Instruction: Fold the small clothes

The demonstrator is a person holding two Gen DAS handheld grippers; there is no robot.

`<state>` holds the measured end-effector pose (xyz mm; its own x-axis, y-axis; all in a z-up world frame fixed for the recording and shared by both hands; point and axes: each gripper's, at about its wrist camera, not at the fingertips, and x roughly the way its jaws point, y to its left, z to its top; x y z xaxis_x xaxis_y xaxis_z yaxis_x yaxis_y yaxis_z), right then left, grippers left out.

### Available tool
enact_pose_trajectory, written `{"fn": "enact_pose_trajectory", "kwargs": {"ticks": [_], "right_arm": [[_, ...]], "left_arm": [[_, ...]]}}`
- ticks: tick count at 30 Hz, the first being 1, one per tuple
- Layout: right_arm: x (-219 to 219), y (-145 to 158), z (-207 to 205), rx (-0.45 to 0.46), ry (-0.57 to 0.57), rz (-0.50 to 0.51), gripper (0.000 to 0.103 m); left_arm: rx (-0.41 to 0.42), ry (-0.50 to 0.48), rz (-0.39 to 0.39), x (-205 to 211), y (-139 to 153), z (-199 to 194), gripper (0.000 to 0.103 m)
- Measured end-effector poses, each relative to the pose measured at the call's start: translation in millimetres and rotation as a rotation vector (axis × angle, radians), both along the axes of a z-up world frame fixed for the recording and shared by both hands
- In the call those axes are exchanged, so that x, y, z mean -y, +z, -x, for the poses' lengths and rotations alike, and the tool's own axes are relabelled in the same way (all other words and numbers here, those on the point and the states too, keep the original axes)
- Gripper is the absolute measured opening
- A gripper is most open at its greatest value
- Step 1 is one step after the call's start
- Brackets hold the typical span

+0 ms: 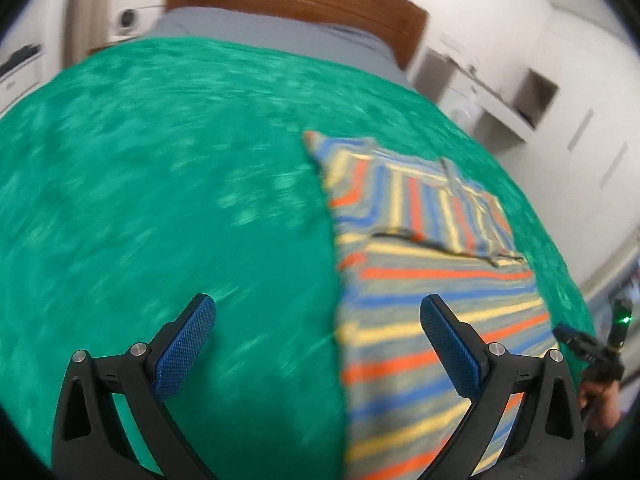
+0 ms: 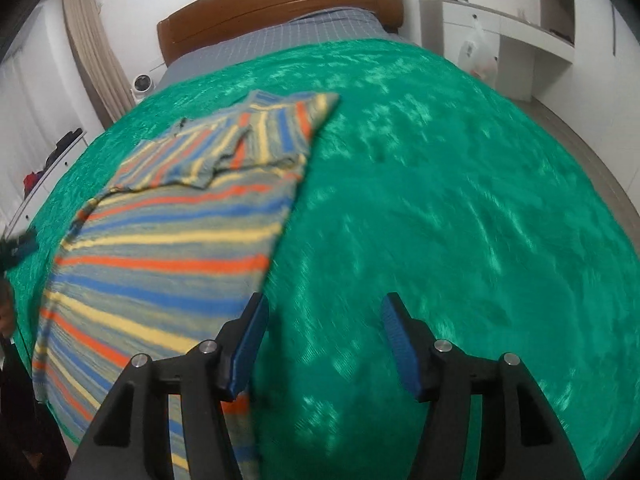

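Note:
A striped shirt (image 1: 432,280), grey with orange, blue and yellow bands, lies flat on a green bedspread (image 1: 160,200). Its sides and sleeves are folded in, making a long narrow shape. My left gripper (image 1: 318,332) is open and empty, hovering over the shirt's left edge near its lower part. The other gripper shows at the far right (image 1: 592,352). In the right wrist view the shirt (image 2: 168,248) lies to the left. My right gripper (image 2: 324,332) is open and empty above the bedspread (image 2: 460,220), its left finger beside the shirt's right edge.
A wooden headboard (image 2: 280,8) and grey sheet (image 2: 288,36) are at the far end. White shelving (image 2: 500,28) stands on the right, a curtain (image 2: 96,60) and a small white device (image 2: 143,83) on the left. The bed's near edge is close below.

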<state>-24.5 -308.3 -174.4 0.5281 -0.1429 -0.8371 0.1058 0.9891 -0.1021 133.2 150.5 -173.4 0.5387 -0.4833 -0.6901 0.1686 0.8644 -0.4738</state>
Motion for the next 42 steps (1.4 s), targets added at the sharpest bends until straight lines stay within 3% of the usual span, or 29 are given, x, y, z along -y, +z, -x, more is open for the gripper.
{"fn": "enact_pose_trajectory", "kwargs": {"ticks": [2,3,5,6,10,14,17,18,19,21,22,27,31,34,38,42], "right_arm": [[2,-2,4,0.028,-0.007,-0.008,0.060],[2,-2,5,0.037,-0.009,-0.011,0.062],[1,-3,6,0.057,-0.020,-0.019,0.063],[2,-3,7,0.063,-0.022,-0.022,0.064],[2,-6,13,0.078,-0.011,-0.011,0.065],[1,-12,16,0.089,0.005,0.004,0.067],[0,-12,16,0.092,0.008,0.010,0.070],[-1,-12,16,0.095,0.009,0.014,0.070],[-1,-13,17,0.098,0.010,0.017,0.071],[-2,-12,19,0.101,0.008,0.026,0.071],[-3,-11,20,0.100,0.005,0.034,0.071],[-11,-2,27,0.111,-0.006,0.041,0.071],[-23,5,37,0.132,-0.003,0.048,0.071],[-26,3,43,0.113,-0.011,0.051,0.071],[-24,4,55,0.106,-0.038,0.069,0.071],[-29,14,65,0.140,-0.042,0.060,0.071]], "left_arm": [[-0.010,-0.047,-0.060,28,-3,-22,0.096],[-0.020,-0.070,-0.095,41,-6,-32,0.087],[-0.065,-0.091,-0.165,59,-18,-43,0.049],[-0.114,-0.081,-0.211,66,-30,-49,0.001],[-0.125,0.025,-0.198,59,-43,-42,0.003],[-0.109,0.037,-0.231,65,-43,-37,0.006],[-0.109,0.035,-0.191,60,-40,-31,0.014],[-0.113,0.038,-0.171,55,-38,-26,0.027],[-0.114,0.042,-0.157,50,-35,-21,0.047],[-0.095,0.065,-0.153,39,-27,-2,0.071],[-0.084,0.074,-0.158,34,-24,5,0.075],[-0.055,0.088,-0.124,17,-10,67,0.083],[-0.046,0.084,-0.133,21,-16,101,0.090],[-0.093,0.083,-0.216,27,-39,114,0.090],[-0.053,0.098,-0.231,20,-39,133,0.092],[-0.035,0.128,-0.180,8,-29,142,0.092]]}}
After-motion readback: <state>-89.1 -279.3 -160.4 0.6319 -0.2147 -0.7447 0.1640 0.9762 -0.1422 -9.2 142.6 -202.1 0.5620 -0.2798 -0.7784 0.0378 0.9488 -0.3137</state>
